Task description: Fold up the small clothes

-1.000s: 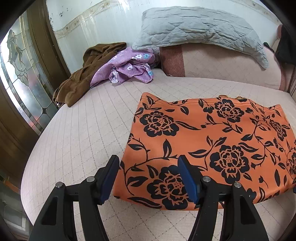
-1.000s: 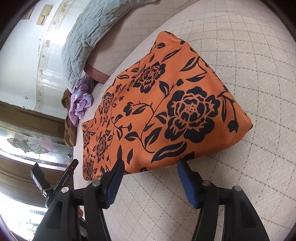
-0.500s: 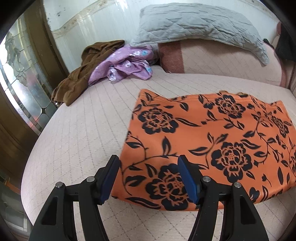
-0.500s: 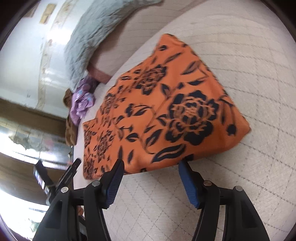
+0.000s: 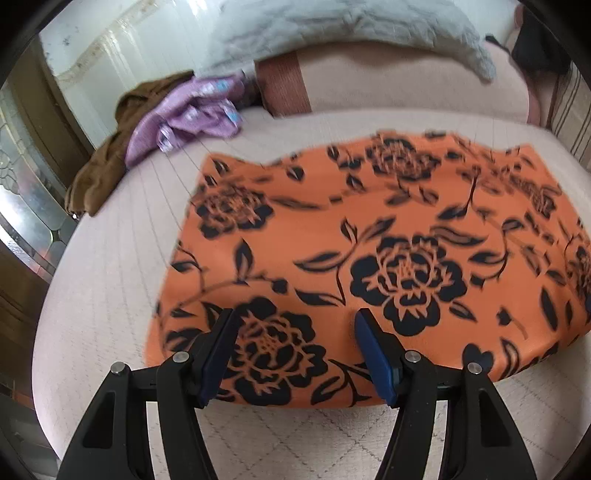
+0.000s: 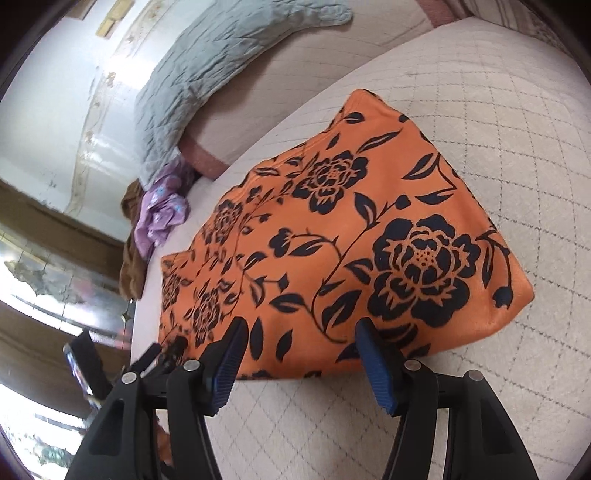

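Note:
An orange garment with a black flower print lies flat on the quilted pink bed; it also shows in the right wrist view. My left gripper is open and empty, its fingers over the garment's near left edge. My right gripper is open and empty, above the garment's near edge toward its right end. The left gripper's black body shows at the lower left of the right wrist view.
A purple floral garment and a brown garment lie heaped at the bed's far left. A grey quilted pillow rests on a pink bolster at the back. A glass-panelled wooden door stands left.
Both grippers have moved forward over the orange garment's near edge. Both stay open. The garment has not moved.

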### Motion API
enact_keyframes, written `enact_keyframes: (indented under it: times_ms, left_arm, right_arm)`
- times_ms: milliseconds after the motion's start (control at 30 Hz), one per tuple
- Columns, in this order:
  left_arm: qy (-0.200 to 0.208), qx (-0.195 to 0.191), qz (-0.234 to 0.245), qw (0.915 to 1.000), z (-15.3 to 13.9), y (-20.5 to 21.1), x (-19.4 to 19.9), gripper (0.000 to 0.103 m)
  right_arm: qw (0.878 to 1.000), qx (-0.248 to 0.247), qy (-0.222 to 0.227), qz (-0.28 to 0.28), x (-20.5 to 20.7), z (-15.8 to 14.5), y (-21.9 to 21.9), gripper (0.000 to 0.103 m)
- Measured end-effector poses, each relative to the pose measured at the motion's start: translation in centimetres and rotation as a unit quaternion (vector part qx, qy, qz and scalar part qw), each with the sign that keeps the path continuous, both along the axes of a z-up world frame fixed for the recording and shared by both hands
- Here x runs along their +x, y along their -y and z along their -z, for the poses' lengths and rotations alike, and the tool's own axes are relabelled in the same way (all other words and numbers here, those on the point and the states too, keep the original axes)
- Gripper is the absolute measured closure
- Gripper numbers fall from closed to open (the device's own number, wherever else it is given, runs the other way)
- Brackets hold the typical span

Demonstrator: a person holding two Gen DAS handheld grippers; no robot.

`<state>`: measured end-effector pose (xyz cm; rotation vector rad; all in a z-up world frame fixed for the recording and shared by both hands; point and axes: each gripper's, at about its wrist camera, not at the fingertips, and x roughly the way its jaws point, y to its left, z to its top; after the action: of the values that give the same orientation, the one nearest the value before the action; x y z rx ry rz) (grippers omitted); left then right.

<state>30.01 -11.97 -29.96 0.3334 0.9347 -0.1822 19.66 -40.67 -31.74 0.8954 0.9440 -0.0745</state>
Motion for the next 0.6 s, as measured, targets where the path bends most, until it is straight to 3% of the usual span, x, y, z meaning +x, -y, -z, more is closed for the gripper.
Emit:
enact_keyframes:
  times_ms: [133,267,600]
  left_arm:
    - [0.002,0.010,0.002,0.9999,0.5,0.2,0.3,0.032]
    - [-0.005,-0.010,-0.004,0.9999,-0.2,-0.8,0.4,0.032]
    - [0.020,-0.009,-0.044,0.9988,-1.4,-4.5,0.8,0.032]
  right_arm:
    - [0.999,0.006,-0.034,0.011,1.0,1.6,-0.1,0.039]
    - [1.000,0.016,-0.022,0.014,0.7,1.3,0.2,0.038]
    - [0.999,0.039,-0.007,0.028,-2.9,0.4,2.5,0.038]
